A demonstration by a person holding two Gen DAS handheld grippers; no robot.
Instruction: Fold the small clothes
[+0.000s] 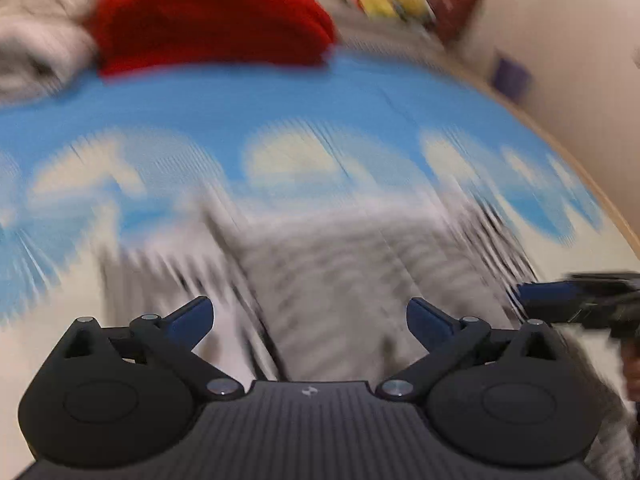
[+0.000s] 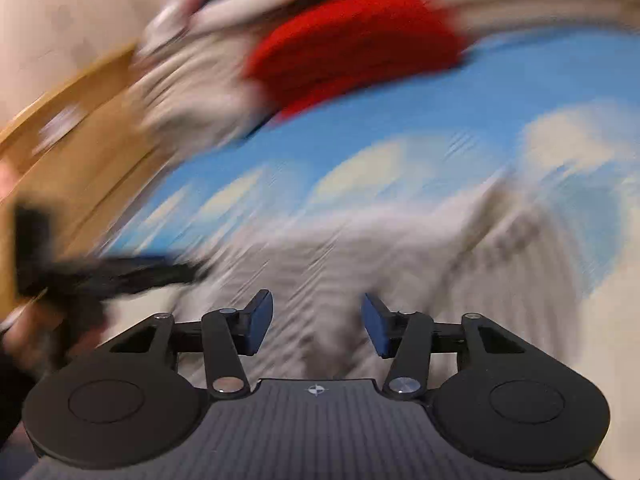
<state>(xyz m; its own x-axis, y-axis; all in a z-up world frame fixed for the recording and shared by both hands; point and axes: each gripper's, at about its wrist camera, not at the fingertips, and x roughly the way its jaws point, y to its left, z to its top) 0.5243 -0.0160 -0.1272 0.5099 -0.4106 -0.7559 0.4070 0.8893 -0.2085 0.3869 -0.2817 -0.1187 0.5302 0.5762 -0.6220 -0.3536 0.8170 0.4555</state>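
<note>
I see a blue cloud-print sheet (image 1: pixel 304 104) under grey striped cloth (image 1: pixel 340 264), a red garment (image 1: pixel 208 20) far; left hand-held gripper (image 1: pixel 310 316) and right hand-held gripper (image 2: pixel 317 324) both spread, pinching nothing.

Domestic room, likely a home. Evidence: blue cloud-print cover (image 1: pixel 280 112) over a wooden-edged surface (image 2: pixel 80 128), piled clothes including a red garment (image 1: pixel 212 16), plain cream wall (image 1: pixel 560 40).

We see a grey-and-white striped small garment (image 1: pixel 360 264) lying on a sky-blue cloth printed with cream-white clouds (image 1: pixel 288 112). Beyond the cloth's far edge sit a solid red folded garment (image 1: pixel 208 16) and a pale beige crumpled garment (image 1: pixel 36 28).
</note>
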